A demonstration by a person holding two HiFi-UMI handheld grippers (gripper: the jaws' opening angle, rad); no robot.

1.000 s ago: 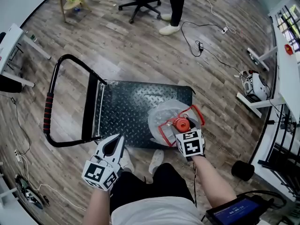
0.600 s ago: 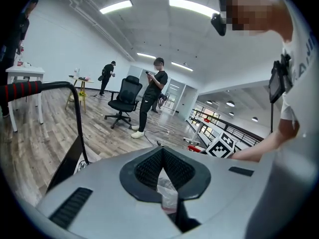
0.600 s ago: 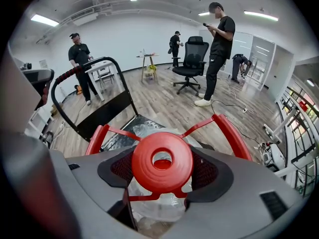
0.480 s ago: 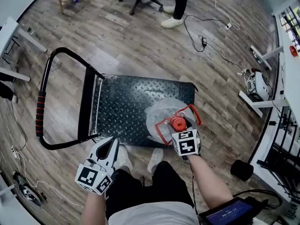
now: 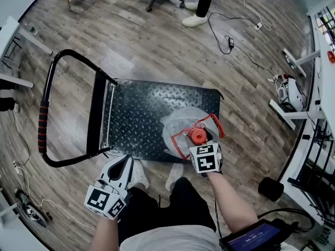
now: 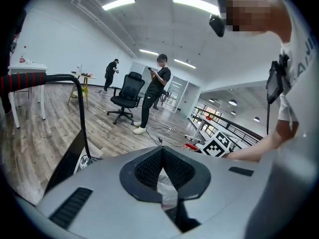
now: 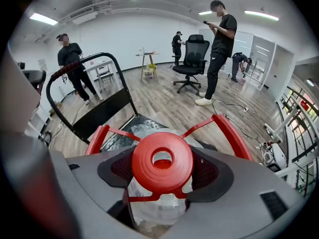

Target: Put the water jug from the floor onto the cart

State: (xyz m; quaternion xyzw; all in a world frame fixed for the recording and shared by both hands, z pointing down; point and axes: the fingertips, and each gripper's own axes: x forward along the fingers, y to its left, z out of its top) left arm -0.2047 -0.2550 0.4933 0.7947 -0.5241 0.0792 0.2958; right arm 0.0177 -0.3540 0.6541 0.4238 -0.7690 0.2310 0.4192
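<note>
Clamping the neck of the water jug (image 5: 180, 125) just under its red cap (image 7: 162, 162), the right gripper (image 5: 203, 140) has both jaws pressed in against it. The jug stands upright on the near right part of the cart (image 5: 138, 114) deck, with its red carrying frame (image 5: 215, 124) around the top. The left gripper (image 5: 124, 166) hangs just off the cart's near edge, its jaws brought together with nothing between them. The cart's push handle (image 5: 44, 124) is at the left, above the wooden floor (image 5: 157, 51).
</note>
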